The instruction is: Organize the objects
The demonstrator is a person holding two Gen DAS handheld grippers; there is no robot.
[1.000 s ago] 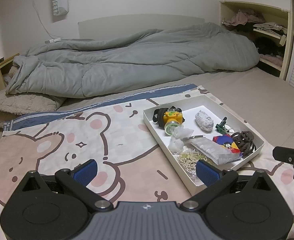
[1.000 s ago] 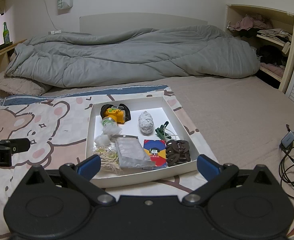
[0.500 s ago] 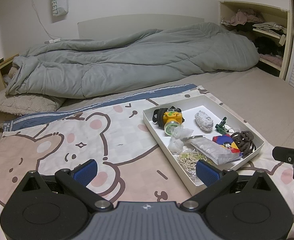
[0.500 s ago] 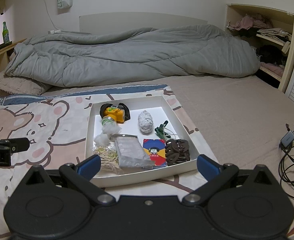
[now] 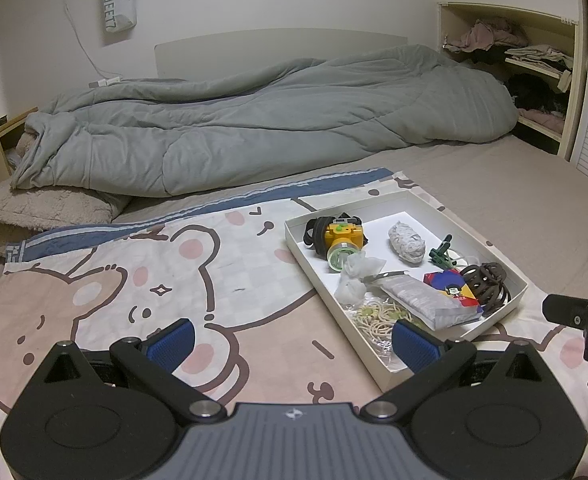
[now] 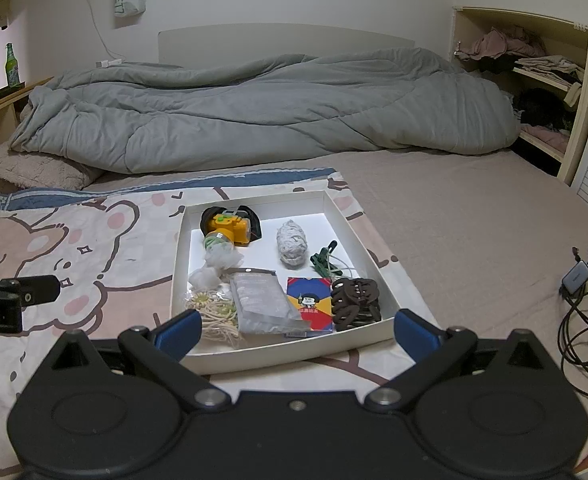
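A white tray (image 6: pixel 253 354) (image 5: pixel 294 238) lies on the bear-print blanket (image 5: pixel 133 280). It holds a yellow headlamp (image 6: pixel 225 232), a grey wrapped bundle (image 6: pixel 291 242), a green clip (image 6: pixel 324 260), brown hair claws (image 6: pixel 354 300), a colourful card pack (image 6: pixel 310 308), a silver packet (image 6: pixel 261 300), white plastic bags (image 6: pixel 213 268) and rubber bands (image 6: pixel 213 316). My right gripper (image 6: pixel 297 330) is open and empty, just before the tray's near edge. My left gripper (image 5: pixel 294 340) is open and empty, left of the tray over the blanket.
A grey duvet (image 6: pixel 253 112) lies across the back of the bed. A beige pillow (image 5: pixel 41 208) is at the left. Shelves with clothes (image 6: pixel 534 64) stand at the right. A cable and adapter (image 6: pixel 574 280) lie on the sheet at the right. A green bottle (image 6: pixel 11 66) stands on the left ledge.
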